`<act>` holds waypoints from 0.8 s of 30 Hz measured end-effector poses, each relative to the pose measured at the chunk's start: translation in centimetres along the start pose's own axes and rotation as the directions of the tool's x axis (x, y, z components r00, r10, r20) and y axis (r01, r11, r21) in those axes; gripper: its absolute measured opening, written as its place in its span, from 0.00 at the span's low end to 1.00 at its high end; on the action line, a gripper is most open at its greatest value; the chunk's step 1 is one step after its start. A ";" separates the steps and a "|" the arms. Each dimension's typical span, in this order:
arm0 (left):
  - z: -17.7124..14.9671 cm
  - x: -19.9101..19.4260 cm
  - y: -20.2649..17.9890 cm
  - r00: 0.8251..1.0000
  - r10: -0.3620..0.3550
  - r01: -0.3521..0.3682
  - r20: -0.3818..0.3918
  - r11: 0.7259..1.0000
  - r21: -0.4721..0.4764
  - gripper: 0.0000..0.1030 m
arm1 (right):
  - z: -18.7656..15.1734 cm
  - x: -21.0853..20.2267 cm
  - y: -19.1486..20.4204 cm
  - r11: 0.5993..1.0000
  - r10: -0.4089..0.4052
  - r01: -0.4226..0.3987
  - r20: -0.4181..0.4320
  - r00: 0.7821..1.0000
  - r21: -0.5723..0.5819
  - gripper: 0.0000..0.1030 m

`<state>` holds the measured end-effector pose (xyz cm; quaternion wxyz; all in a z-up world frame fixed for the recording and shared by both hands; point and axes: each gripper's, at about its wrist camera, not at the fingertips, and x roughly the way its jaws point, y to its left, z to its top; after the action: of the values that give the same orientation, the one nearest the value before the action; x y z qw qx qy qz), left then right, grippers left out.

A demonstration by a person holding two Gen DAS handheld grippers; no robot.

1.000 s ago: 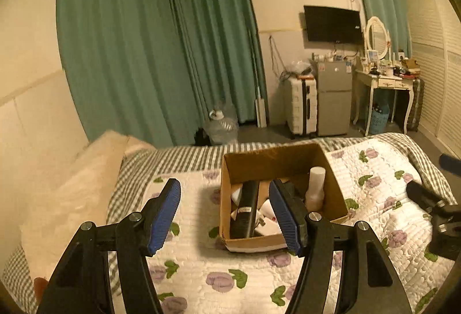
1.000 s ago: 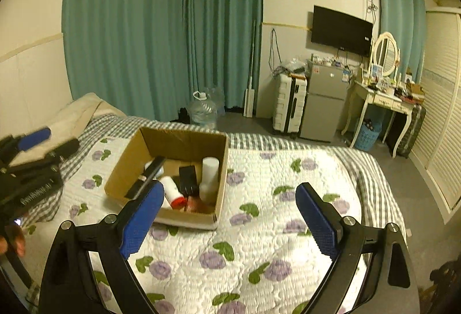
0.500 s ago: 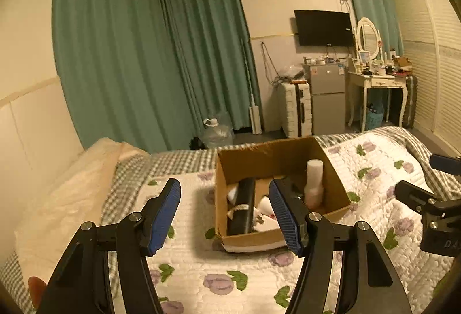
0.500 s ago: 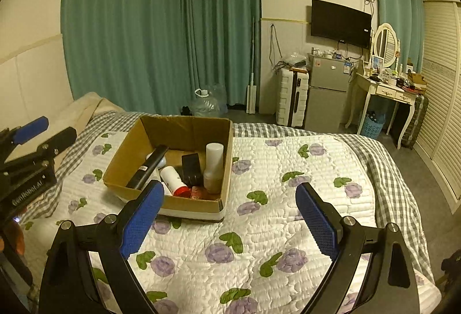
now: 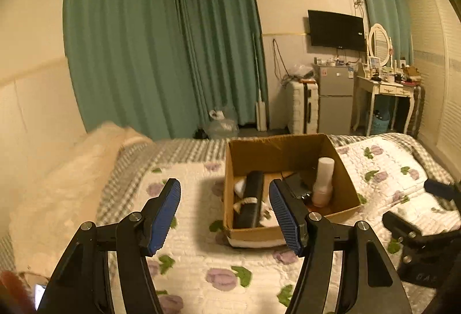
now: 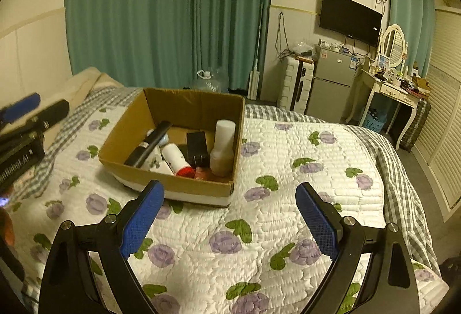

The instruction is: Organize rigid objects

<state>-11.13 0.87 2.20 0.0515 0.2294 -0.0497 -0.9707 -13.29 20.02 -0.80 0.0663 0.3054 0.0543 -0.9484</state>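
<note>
The cardboard box sits on the bed, near the middle of the quilt, and holds the rigid objects: a long black tube leaning along its left side, a white bottle with a red cap lying flat, a black charger and an upright white bottle at the right. The left claw is apart and carries nothing; it hovers just short of the near left corner of the box. The right claw is likewise apart and empty, above the quilt near the front wall of the box. Risk: the items lie crowded and overlapping, so a claw closing on one may nudge its neighbour or tip the upright bottle. Risk: the bed is soft, so pressure on the box rim may tilt the box and shift its contents. Risk: both claws approach the same box, so they may collide. The quilt is white with purple flowers over a grey checked sheet. The room is dim, with green curtains, a wall television, a small fridge and a white dressing table at the far right.
</note>
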 end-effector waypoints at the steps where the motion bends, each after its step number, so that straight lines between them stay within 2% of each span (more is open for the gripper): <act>1: 0.0 0.1 0.2 1.000 0.002 -0.002 -0.004 1.000 -0.008 0.65 | -0.1 0.1 0.1 1.000 -0.006 0.006 -0.007 1.000 -0.003 0.90; 4: 0.0 -0.1 -0.2 0.999 0.044 -0.044 0.011 0.999 0.030 0.65 | -0.2 0.4 0.2 1.000 -0.017 0.017 -0.023 1.000 -0.007 0.90; 8: -0.1 -0.2 -0.5 0.998 0.052 -0.053 0.021 0.998 0.045 0.65 | -0.2 0.4 0.3 1.000 -0.022 0.022 -0.028 0.999 -0.013 0.90; 11: -0.2 0.1 -0.4 0.999 0.037 -0.038 0.009 0.998 0.041 0.65 | -0.3 0.6 0.4 1.000 -0.026 0.025 -0.035 0.999 -0.017 0.90; 15: -0.2 0.0 -0.4 0.998 0.052 -0.053 0.025 0.998 0.045 0.65 | -0.5 0.8 0.3 0.999 -0.032 0.031 -0.048 0.998 -0.020 0.90; 24: 0.0 -0.3 0.3 0.999 0.012 -0.012 0.038 1.000 0.006 0.65 | -0.6 1.2 0.5 0.999 -0.032 0.030 -0.066 0.997 -0.023 0.90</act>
<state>-10.86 0.59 2.36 0.0556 0.2108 -0.0548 -0.9744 -13.82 19.49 -2.06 0.0531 0.3350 0.0717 -0.9380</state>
